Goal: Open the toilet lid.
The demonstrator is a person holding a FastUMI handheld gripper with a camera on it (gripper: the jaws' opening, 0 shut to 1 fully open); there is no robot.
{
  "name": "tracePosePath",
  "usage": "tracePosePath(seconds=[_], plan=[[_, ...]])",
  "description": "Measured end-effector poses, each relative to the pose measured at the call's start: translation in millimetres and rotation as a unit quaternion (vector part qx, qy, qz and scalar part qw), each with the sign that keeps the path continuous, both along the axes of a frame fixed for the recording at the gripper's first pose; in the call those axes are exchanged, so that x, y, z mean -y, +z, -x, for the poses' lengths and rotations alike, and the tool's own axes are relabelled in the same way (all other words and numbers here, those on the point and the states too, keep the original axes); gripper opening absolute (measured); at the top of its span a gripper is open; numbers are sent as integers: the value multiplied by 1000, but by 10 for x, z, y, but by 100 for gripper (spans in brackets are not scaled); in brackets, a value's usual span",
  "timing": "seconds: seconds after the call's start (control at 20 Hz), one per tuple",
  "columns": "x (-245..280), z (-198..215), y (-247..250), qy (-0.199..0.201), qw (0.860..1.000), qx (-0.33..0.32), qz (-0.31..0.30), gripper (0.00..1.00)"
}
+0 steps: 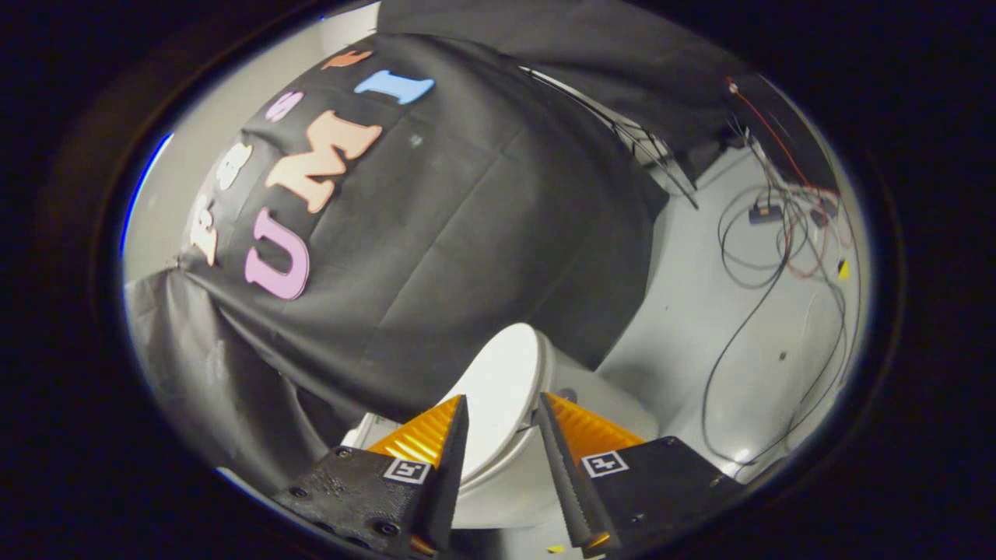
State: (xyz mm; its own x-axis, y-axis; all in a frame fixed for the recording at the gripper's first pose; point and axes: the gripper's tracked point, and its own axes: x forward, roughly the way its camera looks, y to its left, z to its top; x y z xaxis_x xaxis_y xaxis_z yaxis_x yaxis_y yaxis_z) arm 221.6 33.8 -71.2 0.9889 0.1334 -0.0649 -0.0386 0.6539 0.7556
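White toilet lid [498, 389] down flat on bowl, seen between and just beyond tool [502, 408] fingers; tool spread, gripping nothing. Best move, I judge: bring fingers to lid's front rim, hook under edge, lift in arc toward black cloth wall [467, 233], keep clear of floor cables [747, 311]

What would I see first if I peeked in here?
You'd spot the white toilet lid first, just ahead of the open gripper and framed between its two fingers. Behind it hangs the black cloth wall, and loose cables sprawl across the pale floor beside the toilet.
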Motion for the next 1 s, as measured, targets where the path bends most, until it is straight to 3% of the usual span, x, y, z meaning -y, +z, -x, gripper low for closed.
tracePosePath(seconds=[0.2,0.5,0.75,0.9,1.0], plan=[[-228,-335,-220,-3,999,-18,-45,56],[-90,-610,-474,-51,994,-51,-87,56],[101,-750,-599,-60,987,-49,-140,56],[193,-836,-546,-61,982,-15,-177,56],[306,-909,-517,-77,976,2,-204,36]])
